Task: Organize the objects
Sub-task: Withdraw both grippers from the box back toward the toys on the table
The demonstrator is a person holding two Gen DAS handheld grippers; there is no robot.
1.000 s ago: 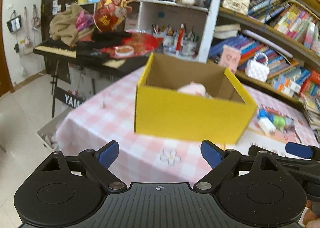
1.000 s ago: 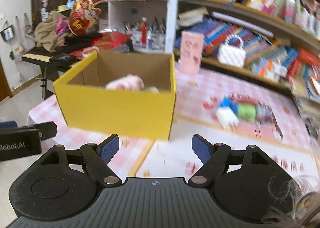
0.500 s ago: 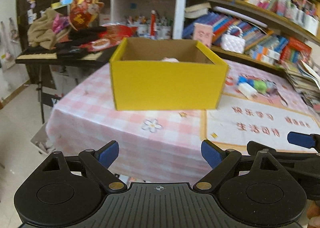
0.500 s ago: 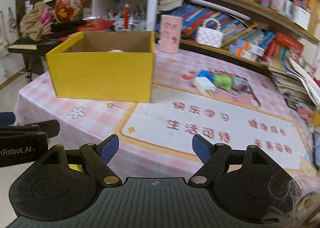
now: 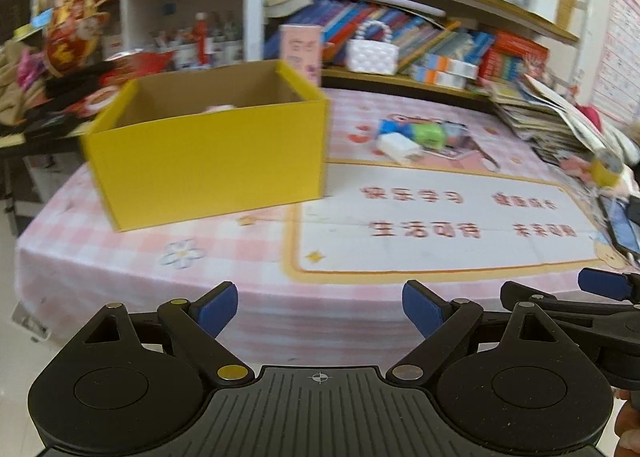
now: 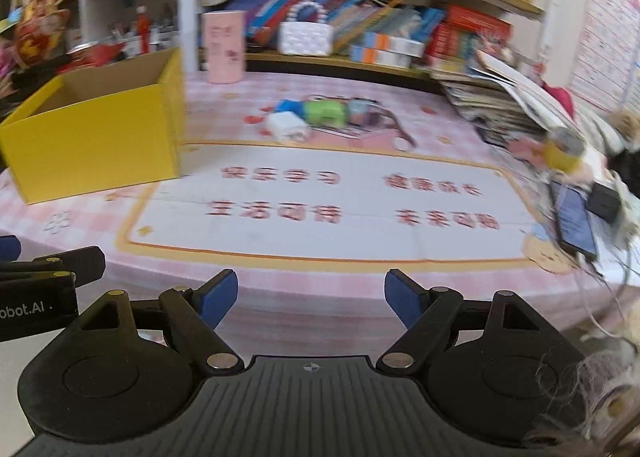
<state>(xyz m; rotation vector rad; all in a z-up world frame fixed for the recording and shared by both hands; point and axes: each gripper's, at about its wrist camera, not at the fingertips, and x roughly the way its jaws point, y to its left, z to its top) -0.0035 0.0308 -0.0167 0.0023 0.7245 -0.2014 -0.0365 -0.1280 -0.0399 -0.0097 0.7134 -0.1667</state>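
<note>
Both grippers hover off the counter's near edge — left gripper and right gripper each spread wide, nothing between the pads. The yellow box stands at the counter's left end; a white charger and green toy lie well beyond — right of the box.

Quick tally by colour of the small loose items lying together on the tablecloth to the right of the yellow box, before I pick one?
White: 1, the white block.
Blue: 1, the blue item, partly hidden behind the white one.
Green: 1, the green item.
Total: 3 that I can separate; more clutter to their right is too blurred to count.
</note>
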